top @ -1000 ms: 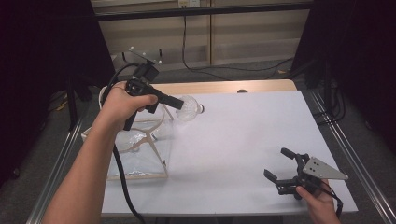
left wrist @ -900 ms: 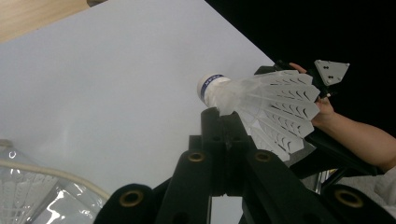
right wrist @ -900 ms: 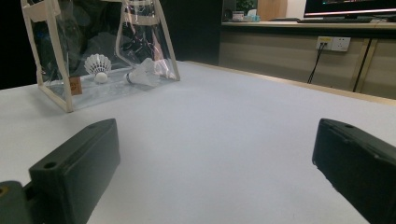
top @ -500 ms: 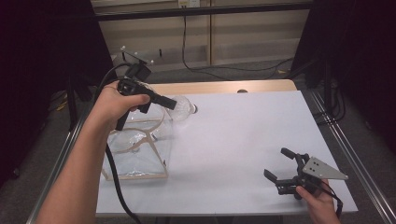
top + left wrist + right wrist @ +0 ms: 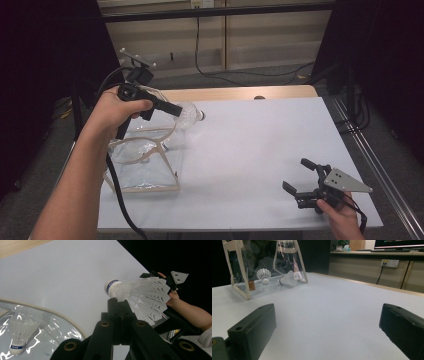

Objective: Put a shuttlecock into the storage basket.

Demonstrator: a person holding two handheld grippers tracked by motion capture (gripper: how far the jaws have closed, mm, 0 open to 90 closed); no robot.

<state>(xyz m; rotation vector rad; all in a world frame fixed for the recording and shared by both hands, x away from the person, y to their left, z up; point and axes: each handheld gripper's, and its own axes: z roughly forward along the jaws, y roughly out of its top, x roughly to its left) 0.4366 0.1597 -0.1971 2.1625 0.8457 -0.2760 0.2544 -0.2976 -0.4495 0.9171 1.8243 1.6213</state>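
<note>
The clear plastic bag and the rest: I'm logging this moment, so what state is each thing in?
Clear plastic bag with cream trim: upright, top open, two shuttlecocks inside.
White feathered shuttlecock: clamped, lifted off the table.
Left gripper: shut on the shuttlecock's skirt.
Right gripper: open, holding nothing.

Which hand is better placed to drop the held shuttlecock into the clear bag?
Left. Its hand-held gripper is shut on the shuttlecock right above the bag. The right hand-held gripper rests open and empty at the table's far corner.
</note>
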